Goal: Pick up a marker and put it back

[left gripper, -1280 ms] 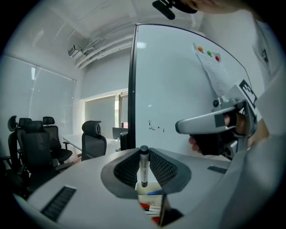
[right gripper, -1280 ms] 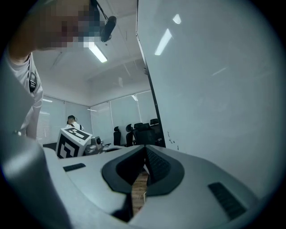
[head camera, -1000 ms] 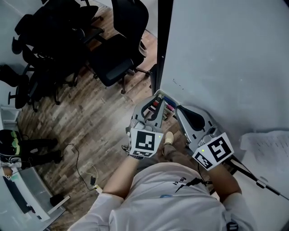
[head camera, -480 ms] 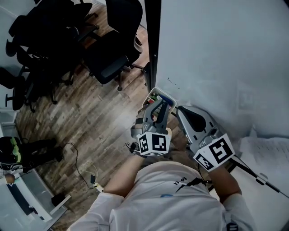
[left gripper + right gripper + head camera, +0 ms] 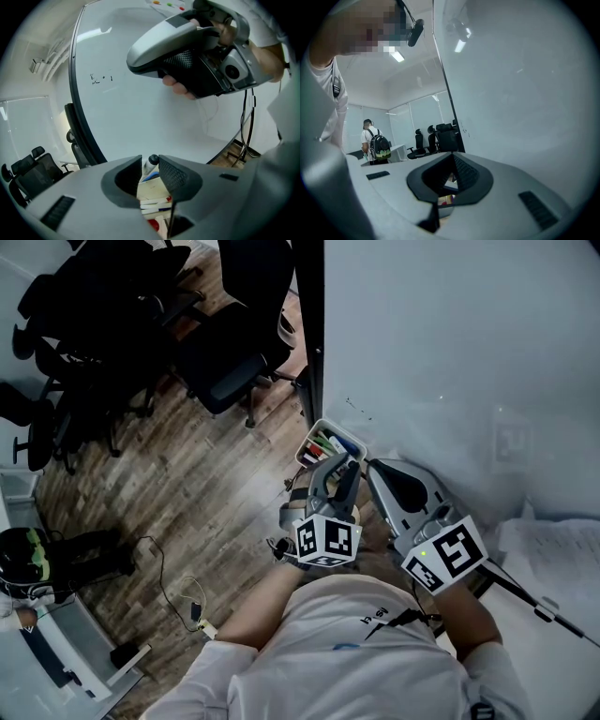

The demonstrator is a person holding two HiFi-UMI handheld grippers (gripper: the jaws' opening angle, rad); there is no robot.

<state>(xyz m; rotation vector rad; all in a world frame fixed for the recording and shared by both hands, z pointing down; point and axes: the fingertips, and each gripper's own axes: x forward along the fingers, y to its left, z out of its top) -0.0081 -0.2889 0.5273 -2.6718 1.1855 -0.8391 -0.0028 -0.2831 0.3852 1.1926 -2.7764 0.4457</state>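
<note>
A small white marker tray (image 5: 330, 442) hangs at the lower left corner of the whiteboard (image 5: 450, 352) and holds several coloured markers. My left gripper (image 5: 342, 467) hovers just short of the tray, pointing into it. In the left gripper view its jaws (image 5: 150, 165) are opening with nothing pressed between them. Beyond the gap lie a black-capped white marker (image 5: 151, 162), more white markers (image 5: 154, 204) and a red one (image 5: 153, 224). My right gripper (image 5: 373, 469) is held beside it to the right, shut and empty; it also shows in the left gripper view as the right gripper (image 5: 132, 57) above.
The whiteboard's black frame (image 5: 312, 334) runs up from the tray. Black office chairs (image 5: 225, 362) stand on the wood floor at the left, with a cable (image 5: 178, 596) lower down. Papers (image 5: 548, 559) lie at the right. A person with a backpack (image 5: 375, 143) stands far off.
My left gripper has drawn back a little from the tray toward me, so more of the markers show. The right gripper has stayed where it was.
</note>
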